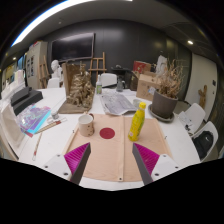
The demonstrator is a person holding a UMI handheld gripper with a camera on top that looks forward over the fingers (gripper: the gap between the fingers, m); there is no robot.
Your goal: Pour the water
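A yellow bottle point(136, 122) stands upright on a tan mat point(108, 150), ahead of my right finger. A small brown and white cup point(87, 124) stands at the mat's far left corner, ahead of my left finger. A dark red round coaster point(107, 132) lies on the mat between the bottle and the cup. My gripper point(111, 160) is open and empty, well short of all of them, with its magenta pads point(78, 156) spread wide over the mat's near part.
The white table point(170, 128) holds papers point(118, 102) beyond the mat, a wooden rack point(75, 88), a dark pot with dry stems point(163, 102), a plastic packet point(36, 120) at the left and a dark device point(24, 98). Chairs stand at the right.
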